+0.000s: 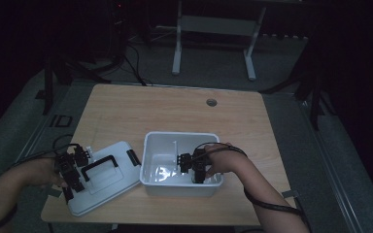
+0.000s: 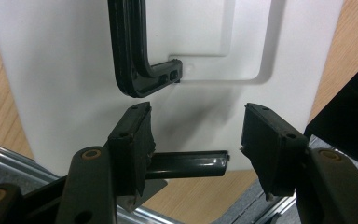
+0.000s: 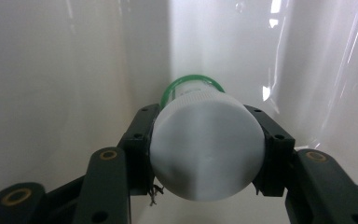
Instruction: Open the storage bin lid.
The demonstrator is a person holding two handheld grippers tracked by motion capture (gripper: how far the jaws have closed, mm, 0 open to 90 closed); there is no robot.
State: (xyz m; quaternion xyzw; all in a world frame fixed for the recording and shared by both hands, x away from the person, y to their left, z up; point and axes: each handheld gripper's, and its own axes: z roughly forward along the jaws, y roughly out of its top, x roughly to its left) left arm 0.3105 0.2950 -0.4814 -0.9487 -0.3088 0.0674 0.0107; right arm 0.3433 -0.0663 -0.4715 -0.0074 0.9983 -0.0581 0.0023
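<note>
Dim lab or test room, bare wooden desk [image 1: 175, 107] with a cable hole [image 1: 211, 102], grey carpet [image 1: 281, 53], cables [image 1: 136, 63] and metal stand legs [image 1: 177, 48] on the floor beyond

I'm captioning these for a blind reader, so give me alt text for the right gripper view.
The right gripper clamps the white cap of a bottle with a green band between its two black jaws. It is inside a white plastic bin, whose pale walls meet in a corner behind the bottle.

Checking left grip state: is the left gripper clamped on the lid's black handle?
No. The left gripper has open jaws over the white lid, short of the black handle.
</note>
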